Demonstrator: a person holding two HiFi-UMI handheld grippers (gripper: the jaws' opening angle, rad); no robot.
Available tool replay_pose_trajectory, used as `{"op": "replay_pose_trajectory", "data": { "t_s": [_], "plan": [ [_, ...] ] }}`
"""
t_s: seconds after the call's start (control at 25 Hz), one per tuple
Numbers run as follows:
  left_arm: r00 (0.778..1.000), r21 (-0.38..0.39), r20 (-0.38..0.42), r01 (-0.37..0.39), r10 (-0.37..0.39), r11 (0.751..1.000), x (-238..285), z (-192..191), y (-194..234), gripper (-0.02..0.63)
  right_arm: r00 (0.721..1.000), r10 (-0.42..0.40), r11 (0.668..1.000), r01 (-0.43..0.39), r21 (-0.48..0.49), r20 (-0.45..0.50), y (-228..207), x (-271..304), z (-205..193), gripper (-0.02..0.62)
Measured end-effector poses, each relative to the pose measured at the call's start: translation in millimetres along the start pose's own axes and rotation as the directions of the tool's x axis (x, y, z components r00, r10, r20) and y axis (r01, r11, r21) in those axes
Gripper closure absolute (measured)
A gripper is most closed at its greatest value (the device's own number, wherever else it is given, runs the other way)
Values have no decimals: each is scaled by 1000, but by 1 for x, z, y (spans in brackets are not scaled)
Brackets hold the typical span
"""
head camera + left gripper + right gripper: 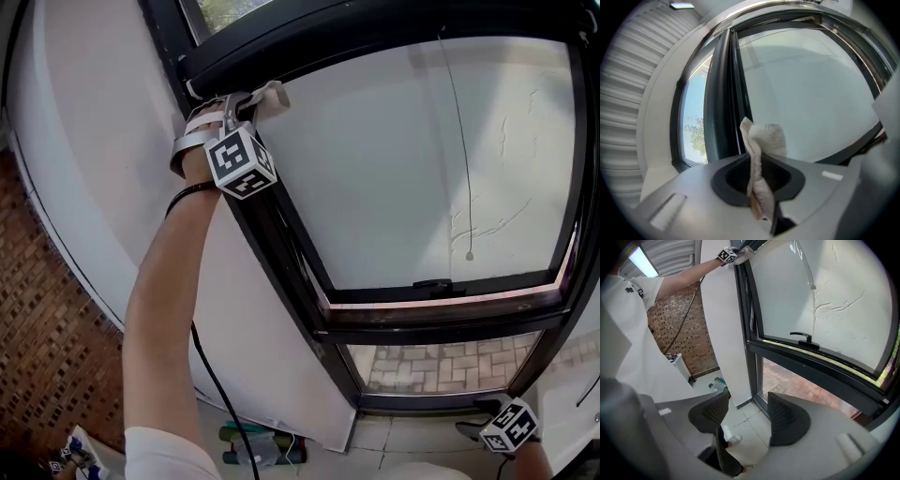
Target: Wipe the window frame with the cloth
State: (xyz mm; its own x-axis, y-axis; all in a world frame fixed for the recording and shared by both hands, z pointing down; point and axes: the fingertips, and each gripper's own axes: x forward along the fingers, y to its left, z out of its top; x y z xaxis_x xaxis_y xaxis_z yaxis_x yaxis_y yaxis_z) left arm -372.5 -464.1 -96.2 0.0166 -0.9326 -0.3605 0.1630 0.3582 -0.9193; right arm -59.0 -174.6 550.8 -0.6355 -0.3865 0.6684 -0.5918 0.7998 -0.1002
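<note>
Gripping: left gripper [757, 178] pinches cloth [765, 139] at window frame [281, 234] corner
Right gripper [744, 420]: jaws wide apart, holding nothing

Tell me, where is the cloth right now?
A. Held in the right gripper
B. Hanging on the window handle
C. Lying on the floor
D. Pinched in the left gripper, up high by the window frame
D: the cloth is clamped between the jaws of the left gripper, raised to the top corner of the dark window frame, while the right gripper hangs low, open and empty.
</note>
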Motion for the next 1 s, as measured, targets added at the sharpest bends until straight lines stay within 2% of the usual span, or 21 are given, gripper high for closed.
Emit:
{"op": "replay_pose_trajectory", "data": {
  "t_s": [0.24, 0.36, 0.52, 0.64, 0.76, 0.88, 1.0],
  "plan": [
    [998, 38, 21, -54, 53, 998, -7, -2, 10, 528, 1000, -22, 1000, 22, 19, 5, 7, 4, 2, 333],
    [996, 24, 43, -76, 75, 997, -20, 1, 13, 529, 1000, -25, 1000, 25, 13, -2, 10, 4, 1, 333],
    [994, -16, 87, -61, 62, 998, -40, 10, 10, 529, 1000, -22, 1000, 22, -9, -3, 19, 6, 7, 333],
    [992, -73, 121, -26, 35, 997, -58, 19, -4, 528, 1000, -21, 999, 21, -31, 1, 23, 6, 13, 333],
    [987, -141, 161, 44, -21, 989, -77, 34, -37, 528, 1000, -14, 999, 14, -39, -7, 30, 4, 12, 333],
    [976, -213, 200, 133, -90, 968, -94, 49, -85, 528, 1000, -10, 999, 9, -44, -20, 36, 3, 9, 333],
    [964, -230, 215, 204, -155, 952, -105, 62, -143, 529, 1000, -8, 999, 7, -44, -29, 39, 3, 5, 333]
  ]
}}
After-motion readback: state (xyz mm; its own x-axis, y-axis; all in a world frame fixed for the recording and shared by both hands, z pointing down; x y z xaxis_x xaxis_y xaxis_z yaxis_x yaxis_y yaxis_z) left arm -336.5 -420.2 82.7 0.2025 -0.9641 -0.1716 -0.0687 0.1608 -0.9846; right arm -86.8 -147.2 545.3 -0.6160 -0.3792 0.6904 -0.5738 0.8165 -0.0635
